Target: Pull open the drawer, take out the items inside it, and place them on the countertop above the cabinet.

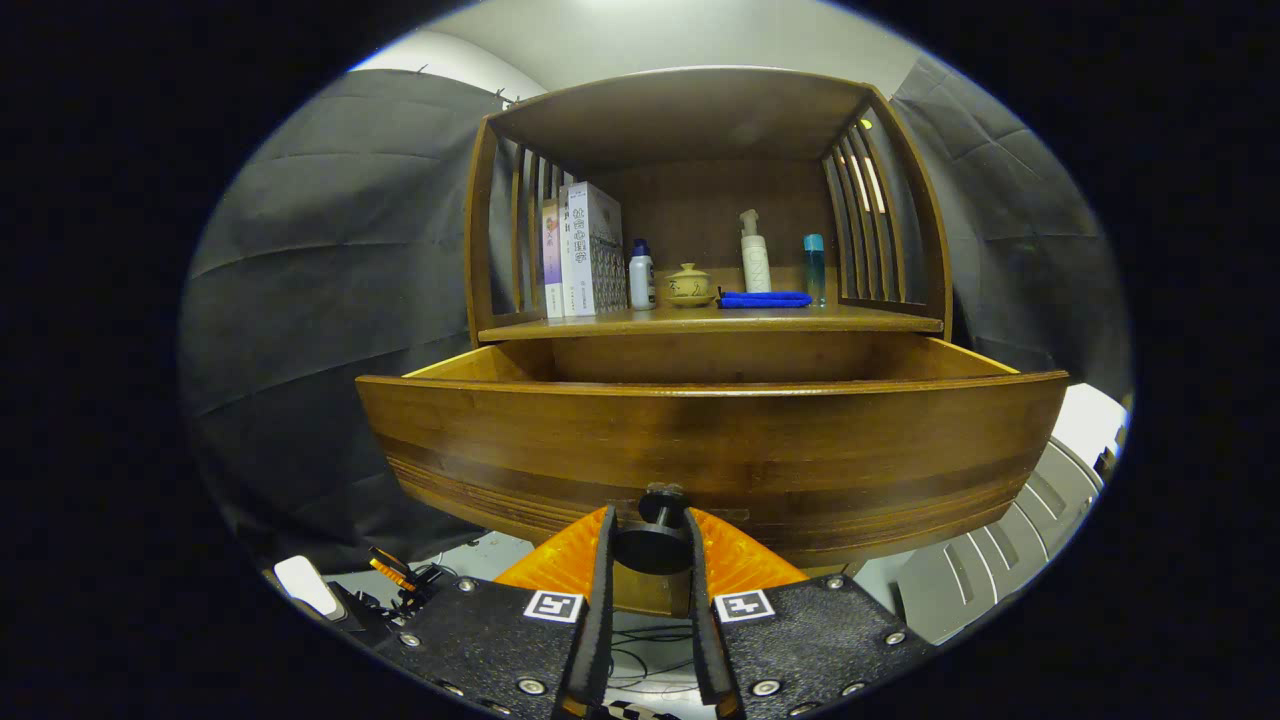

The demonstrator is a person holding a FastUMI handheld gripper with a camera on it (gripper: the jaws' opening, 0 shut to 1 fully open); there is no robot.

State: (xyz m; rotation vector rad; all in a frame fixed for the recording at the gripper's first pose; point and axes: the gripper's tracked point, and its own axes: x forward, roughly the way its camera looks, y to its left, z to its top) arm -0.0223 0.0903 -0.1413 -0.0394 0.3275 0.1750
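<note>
drawer: 1, pulled open | knob: 1, tool fingers pressed on both its sides | books: 3 upright | bottles: 3 — small white, pump, blue-capped | lidded pot: 1 | blue cloth: 1 folded

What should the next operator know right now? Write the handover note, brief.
Gripper: shut on the knob of the drawer.
Drawer: pulled well out below the countertop; its inside is hidden behind the front panel.
Countertop holds books, three bottles, a lidded pot and a blue cloth.
Done: drawer open.
Left: release the knob, lift the items out of the drawer, and set them on the countertop.
</note>
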